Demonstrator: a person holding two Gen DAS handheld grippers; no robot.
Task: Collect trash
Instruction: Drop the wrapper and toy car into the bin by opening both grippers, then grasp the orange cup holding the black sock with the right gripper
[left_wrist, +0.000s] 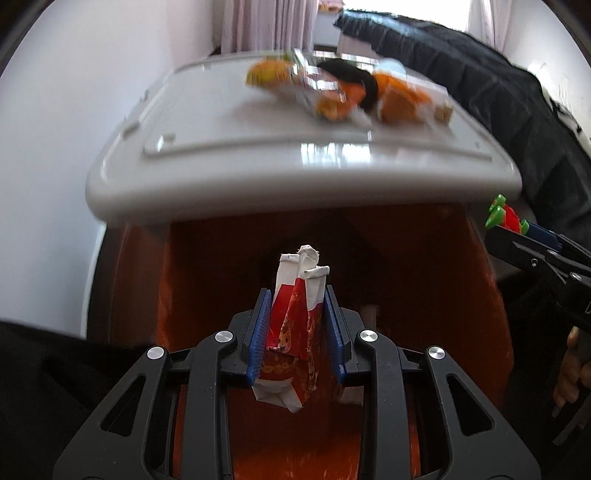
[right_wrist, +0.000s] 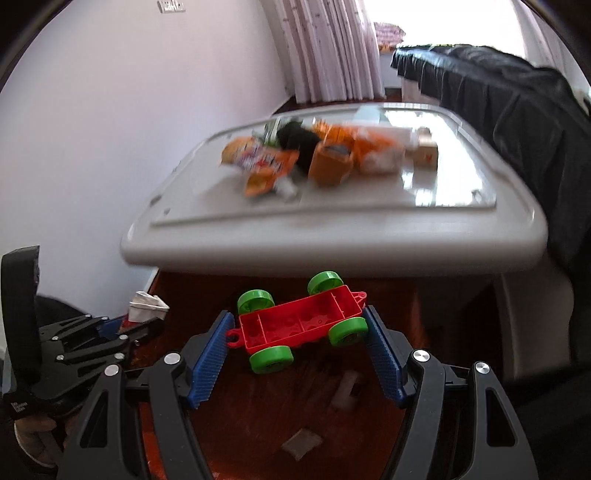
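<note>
My left gripper (left_wrist: 298, 295) is shut on a crumpled red and white paper carton (left_wrist: 295, 325), which stands up between its blue pads above the red-brown floor. In the right wrist view that carton (right_wrist: 146, 304) shows at the left, in the left gripper (right_wrist: 110, 332). My right gripper (right_wrist: 299, 321) is shut on a red toy cart with green wheels (right_wrist: 299, 321), held by its two ends; the cart (left_wrist: 504, 216) peeks in at the right edge of the left wrist view. A pile of orange wrappers and boxes (right_wrist: 317, 158) lies blurred on the white table (right_wrist: 332, 236) ahead.
A black cloth-covered piece of furniture (right_wrist: 517, 103) stands at the right, behind the table. Curtains (right_wrist: 332, 48) hang at the back and a white wall is on the left. Small scraps (right_wrist: 301, 443) lie on the red-brown floor below my right gripper. A hand (left_wrist: 570, 373) holds the right gripper.
</note>
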